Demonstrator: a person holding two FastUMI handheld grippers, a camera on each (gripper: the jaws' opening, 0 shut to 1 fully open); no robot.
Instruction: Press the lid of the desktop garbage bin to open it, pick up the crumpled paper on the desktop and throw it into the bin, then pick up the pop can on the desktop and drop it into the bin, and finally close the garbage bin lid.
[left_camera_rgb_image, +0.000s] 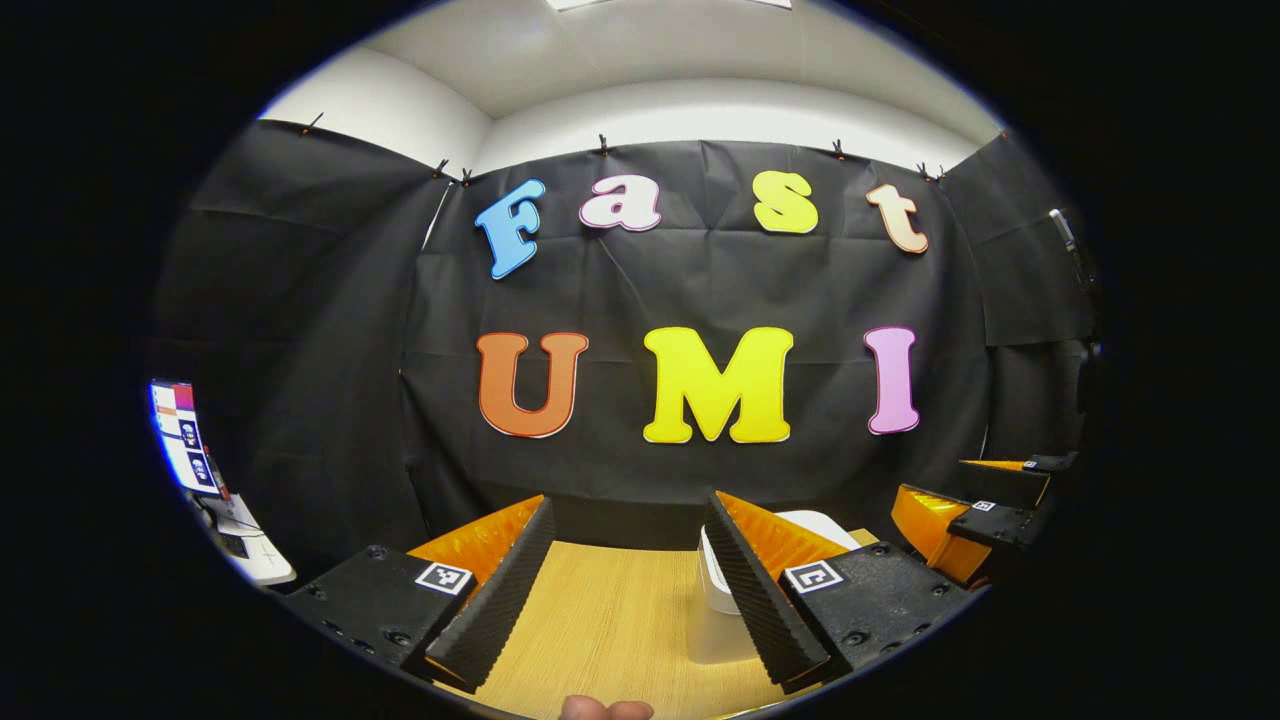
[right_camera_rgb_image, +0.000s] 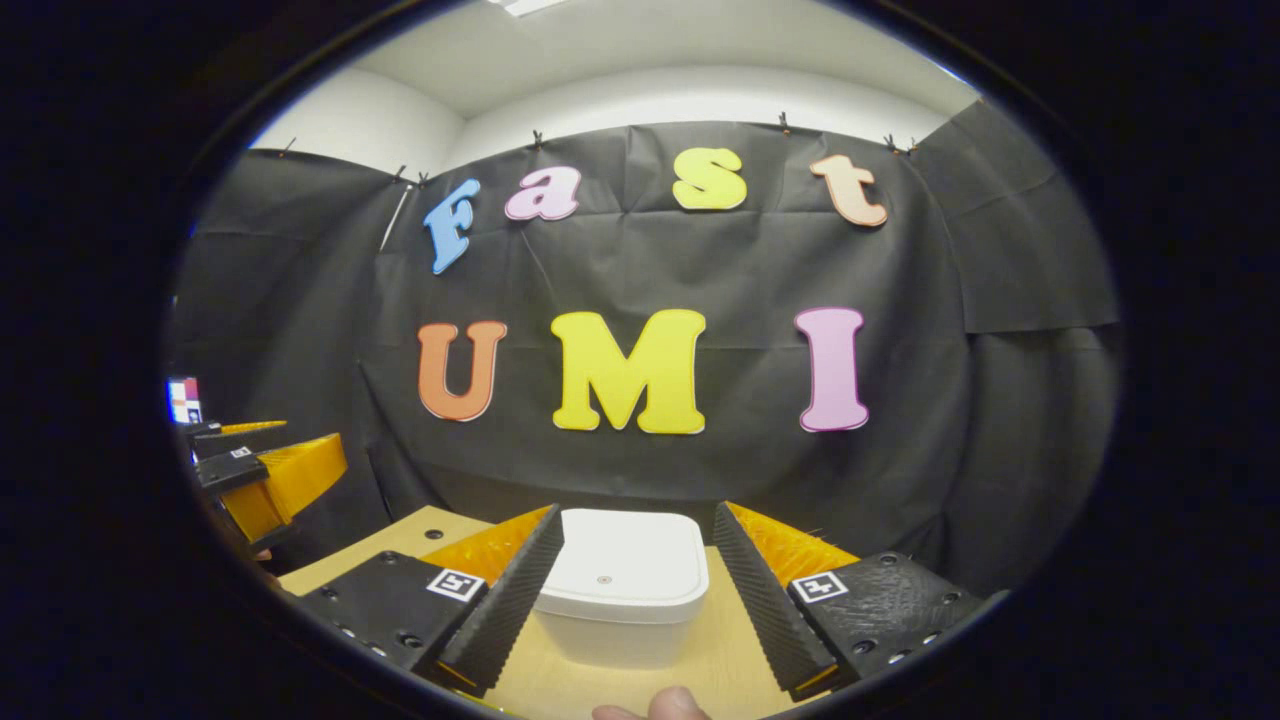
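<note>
A white desktop garbage bin (right_camera_rgb_image: 625, 585) with its lid down stands on the wooden table (right_camera_rgb_image: 720, 660), straight ahead between my right gripper's (right_camera_rgb_image: 632, 590) spread fingers. That gripper is open and holds nothing. In the left gripper view the same bin (left_camera_rgb_image: 722, 590) sits half hidden behind the right finger. My left gripper (left_camera_rgb_image: 632, 590) is open over bare wood, with nothing between its fingers. The right gripper (left_camera_rgb_image: 985, 520) appears farther off at the right edge of the left gripper view. The left gripper (right_camera_rgb_image: 250, 475) appears at the left edge of the right gripper view.
The black cloth wall closes off the back and both sides beyond the table's (left_camera_rgb_image: 610, 620) far edge. A lit screen (left_camera_rgb_image: 185, 435) stands at the far left above a white keyboard (left_camera_rgb_image: 250, 545). A fingertip (right_camera_rgb_image: 660, 705) of the holding hand pokes in at the bottom.
</note>
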